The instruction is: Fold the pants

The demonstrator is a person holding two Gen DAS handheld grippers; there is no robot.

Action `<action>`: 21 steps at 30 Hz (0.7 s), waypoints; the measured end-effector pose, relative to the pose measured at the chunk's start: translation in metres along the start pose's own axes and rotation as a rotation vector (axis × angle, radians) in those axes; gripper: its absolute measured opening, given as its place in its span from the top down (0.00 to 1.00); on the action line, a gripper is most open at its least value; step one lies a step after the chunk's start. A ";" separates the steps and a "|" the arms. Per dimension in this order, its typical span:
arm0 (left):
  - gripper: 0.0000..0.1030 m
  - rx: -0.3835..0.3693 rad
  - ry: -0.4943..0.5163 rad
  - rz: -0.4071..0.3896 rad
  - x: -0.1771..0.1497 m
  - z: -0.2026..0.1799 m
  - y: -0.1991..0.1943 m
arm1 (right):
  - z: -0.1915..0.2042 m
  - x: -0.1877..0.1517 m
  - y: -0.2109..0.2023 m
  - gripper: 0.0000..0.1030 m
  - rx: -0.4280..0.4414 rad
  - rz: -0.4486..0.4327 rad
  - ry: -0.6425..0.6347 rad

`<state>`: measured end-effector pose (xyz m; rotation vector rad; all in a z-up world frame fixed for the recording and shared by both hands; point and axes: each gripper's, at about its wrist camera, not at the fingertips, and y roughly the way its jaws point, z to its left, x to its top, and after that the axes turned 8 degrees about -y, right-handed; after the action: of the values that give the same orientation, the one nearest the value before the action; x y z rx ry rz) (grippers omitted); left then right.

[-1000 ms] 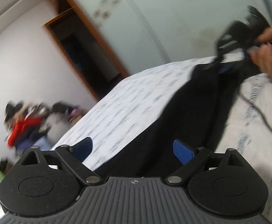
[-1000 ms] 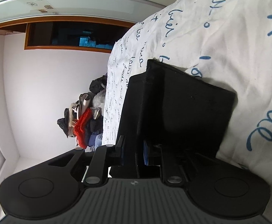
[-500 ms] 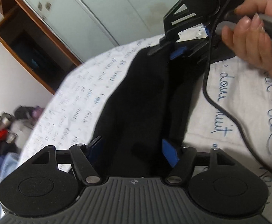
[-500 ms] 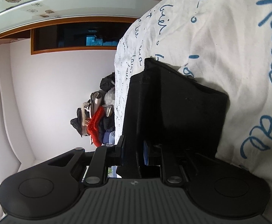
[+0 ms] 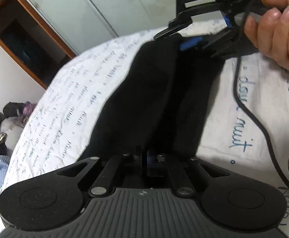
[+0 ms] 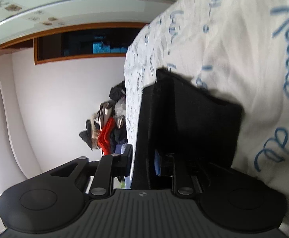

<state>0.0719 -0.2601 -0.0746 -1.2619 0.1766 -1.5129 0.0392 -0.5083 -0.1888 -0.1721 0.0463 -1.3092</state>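
Black pants lie lengthwise on a white bedsheet with blue writing. My left gripper is shut on the near end of the pants. My right gripper, held by a hand, shows at the far end, shut on the cloth there. In the right wrist view the right gripper is shut on a black fold of the pants, which stands up off the sheet.
A pile of clothes with a red item lies on the floor beside the bed. A wooden-framed wardrobe stands against the wall. A black cable trails over the sheet on the right.
My left gripper has come forward over the near end of the pants and closed on it. The right gripper keeps its hold.
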 end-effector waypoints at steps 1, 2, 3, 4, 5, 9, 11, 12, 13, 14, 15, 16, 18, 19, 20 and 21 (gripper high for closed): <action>0.91 -0.003 -0.012 -0.007 0.000 0.003 -0.003 | 0.002 0.002 -0.003 0.66 0.004 -0.009 -0.005; 0.91 0.001 -0.025 -0.021 0.001 0.006 -0.008 | 0.005 0.003 -0.005 0.59 0.007 -0.015 -0.012; 0.91 0.007 -0.025 -0.040 0.001 0.008 -0.014 | 0.007 0.006 -0.007 0.55 0.006 -0.023 -0.018; 0.91 0.009 -0.015 -0.057 0.001 0.009 -0.021 | 0.009 0.008 -0.009 0.49 0.003 -0.031 -0.020; 0.91 0.012 -0.010 -0.072 0.005 0.007 -0.028 | 0.010 0.011 -0.011 0.49 0.006 -0.041 -0.021; 0.91 0.015 -0.031 -0.090 0.008 0.012 -0.031 | 0.014 0.020 -0.011 0.49 -0.007 -0.067 -0.007; 0.91 0.004 -0.039 -0.087 0.007 0.011 -0.033 | 0.016 0.021 -0.008 0.50 -0.032 -0.061 -0.029; 0.91 -0.002 -0.041 -0.089 0.004 0.009 -0.037 | 0.016 0.021 -0.004 0.52 -0.056 -0.049 -0.045; 0.91 -0.006 -0.036 -0.089 0.002 0.007 -0.040 | 0.016 0.022 0.000 0.59 -0.088 -0.033 -0.055; 0.90 -0.011 -0.027 -0.087 0.001 0.004 -0.040 | 0.016 0.023 0.003 0.76 -0.115 -0.024 -0.066; 0.90 -0.015 -0.021 -0.085 0.000 0.002 -0.039 | 0.016 0.024 0.006 0.87 -0.146 -0.021 -0.082; 0.89 -0.019 -0.018 -0.084 0.000 0.002 -0.040 | 0.018 0.023 0.008 0.98 -0.179 -0.024 -0.107; 0.88 -0.022 -0.021 -0.084 -0.002 0.000 -0.039 | 0.024 0.021 0.012 0.98 -0.206 -0.038 -0.173; 0.87 -0.019 -0.028 -0.087 -0.001 0.000 -0.041 | 0.028 0.021 0.011 0.98 -0.208 -0.058 -0.194; 0.87 -0.015 -0.042 -0.095 0.000 0.001 -0.043 | 0.034 0.021 0.008 0.98 -0.189 -0.079 -0.211; 0.87 -0.014 -0.060 -0.105 0.001 0.003 -0.048 | 0.042 0.021 0.002 0.98 -0.155 -0.100 -0.227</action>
<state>0.0445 -0.2407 -0.0404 -1.3436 0.0829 -1.5630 0.0522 -0.5236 -0.1468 -0.4592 -0.0553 -1.3788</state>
